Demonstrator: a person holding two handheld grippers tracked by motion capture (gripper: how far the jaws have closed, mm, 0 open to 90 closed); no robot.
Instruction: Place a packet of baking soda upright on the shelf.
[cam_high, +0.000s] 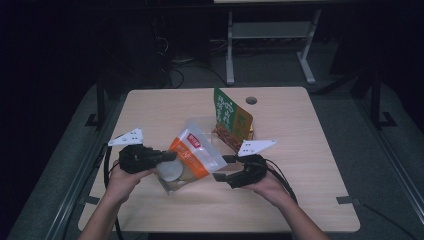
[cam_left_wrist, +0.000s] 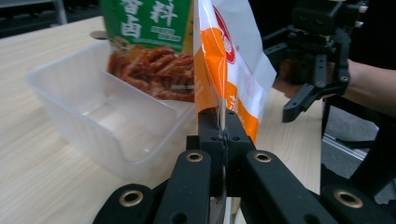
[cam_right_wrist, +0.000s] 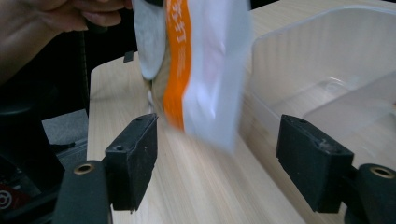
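Now left tool clamped on orange snack bag, right tool apart, clear tub empty.

This looks like a lab or recording room set up for data collection, not a home. A single light-wood table with a round cable hole stands on grey carpet in a darkened room. Behind it are the white metal legs of another desk, and loose cables lie on the floor beside them. Dark stand posts rise at both sides of the table.
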